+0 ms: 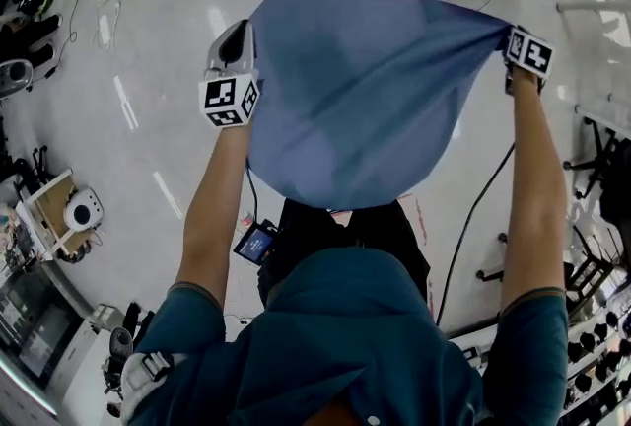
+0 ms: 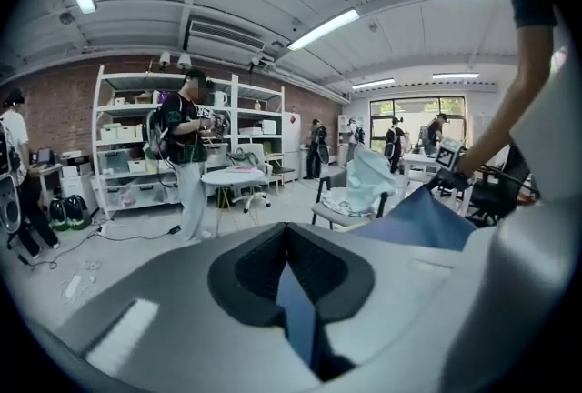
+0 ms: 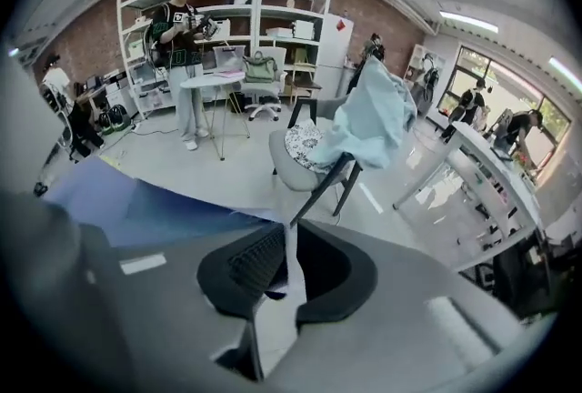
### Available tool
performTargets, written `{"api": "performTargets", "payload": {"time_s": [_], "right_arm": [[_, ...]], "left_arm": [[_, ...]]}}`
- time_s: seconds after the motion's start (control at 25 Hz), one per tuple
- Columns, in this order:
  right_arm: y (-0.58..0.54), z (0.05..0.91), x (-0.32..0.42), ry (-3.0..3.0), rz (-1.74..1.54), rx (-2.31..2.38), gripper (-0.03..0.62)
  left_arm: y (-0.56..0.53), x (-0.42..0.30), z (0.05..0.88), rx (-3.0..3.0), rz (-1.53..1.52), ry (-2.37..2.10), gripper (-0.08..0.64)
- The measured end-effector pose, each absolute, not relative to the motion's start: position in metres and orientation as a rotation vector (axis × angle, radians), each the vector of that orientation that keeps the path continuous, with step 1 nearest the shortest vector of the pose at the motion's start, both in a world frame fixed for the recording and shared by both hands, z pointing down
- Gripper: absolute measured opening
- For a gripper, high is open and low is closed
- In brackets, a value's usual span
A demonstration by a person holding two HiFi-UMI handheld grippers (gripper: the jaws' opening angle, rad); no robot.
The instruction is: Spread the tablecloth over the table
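Blue tablecloth [image 1: 360,99] held in the air above the floor [image 1: 148,39], long axis left to right, its body sagging toward the person. Left hand-held gripper [image 2: 291,266] and right hand-held gripper [image 3: 287,262] each pinch its upper edge, jaws nearly together.

In the head view both bare forearms reached up the frame and spread wide apart, the left arm [image 1: 212,207] at centre left and the right arm [image 1: 532,187] along the right side. Teal sleeves [image 1: 197,316] covered the upper arms at the bottom. The left grey two-jaw tool [image 1: 243,28] sat at upper left, its jaws pressed together on a fold of the blue fabric tablecloth [image 1: 365,89]. The right grey two-jaw tool [image 1: 510,41] sat at upper right, slightly higher in the frame. Its jaws were close together, with the cloth's edge pinched between them.
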State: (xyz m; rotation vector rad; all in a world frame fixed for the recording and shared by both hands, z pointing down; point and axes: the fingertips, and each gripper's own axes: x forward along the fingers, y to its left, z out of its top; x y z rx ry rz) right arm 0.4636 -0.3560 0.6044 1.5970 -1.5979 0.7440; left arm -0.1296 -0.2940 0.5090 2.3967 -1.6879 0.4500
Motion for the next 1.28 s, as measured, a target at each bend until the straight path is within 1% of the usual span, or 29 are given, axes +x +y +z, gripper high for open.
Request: {"api": "performTargets", "payload": {"time_s": [0.12, 0.16, 0.2, 0.24, 0.32, 0.4, 0.44, 0.48, 0.56, 0.64, 0.8, 1.04, 1.28], "right_arm": [[-0.326, 0.619, 0.469, -1.560, 0.827, 1.646, 0.051], [-0.311, 0.624, 0.474, -1.534, 0.846, 1.683, 0.075], [-0.295, 0.629, 0.478, -1.508, 0.871, 1.725, 0.144], [-0.280, 0.632, 0.480, -1.496, 0.899, 1.765, 0.173], [-0.256, 0.628, 0.462, -1.562, 0.924, 1.810, 0.172], [-0.235, 0.615, 0.409, -1.729, 0.861, 1.737, 0.158], [-0.224, 0.609, 0.372, -1.822, 0.814, 1.654, 0.105], [-0.211, 0.606, 0.334, -1.906, 0.780, 1.555, 0.011], [-0.182, 0.615, 0.266, -1.999, 0.771, 1.351, 0.011], [-0.160, 0.634, 0.228, -1.978, 0.788, 1.235, 0.011], [-0.156, 0.648, 0.219, -1.915, 0.764, 1.279, 0.011], [-0.160, 0.647, 0.217, -1.852, 0.523, 1.398, 0.009], [-0.173, 0.644, 0.209, -1.849, 0.536, 1.466, 0.009]], "left_arm": [[-0.256, -0.106, 0.526, 2.389, 0.442, -1.606, 0.000], [-0.246, -0.099, 0.533, 2.377, 0.440, -1.585, 0.000], [-0.236, -0.093, 0.540, 2.363, 0.443, -1.566, 0.000], [-0.228, -0.087, 0.549, 2.347, 0.450, -1.551, 0.002], [-0.218, -0.080, 0.564, 2.308, 0.460, -1.532, 0.011], [-0.214, -0.079, 0.574, 2.271, 0.466, -1.528, 0.012], [-0.213, -0.080, 0.579, 2.254, 0.469, -1.534, 0.011], [-0.212, -0.081, 0.583, 2.235, 0.472, -1.542, 0.009], [-0.209, -0.086, 0.595, 2.198, 0.488, -1.550, 0.000], [-0.204, -0.088, 0.609, 2.162, 0.519, -1.543, 0.000], [-0.197, -0.090, 0.629, 2.143, 0.608, -1.550, -0.002], [-0.201, -0.080, 0.633, 2.156, 0.814, -1.690, 0.000], [-0.211, -0.089, 0.630, 2.137, 0.796, -1.727, 0.000]]}}
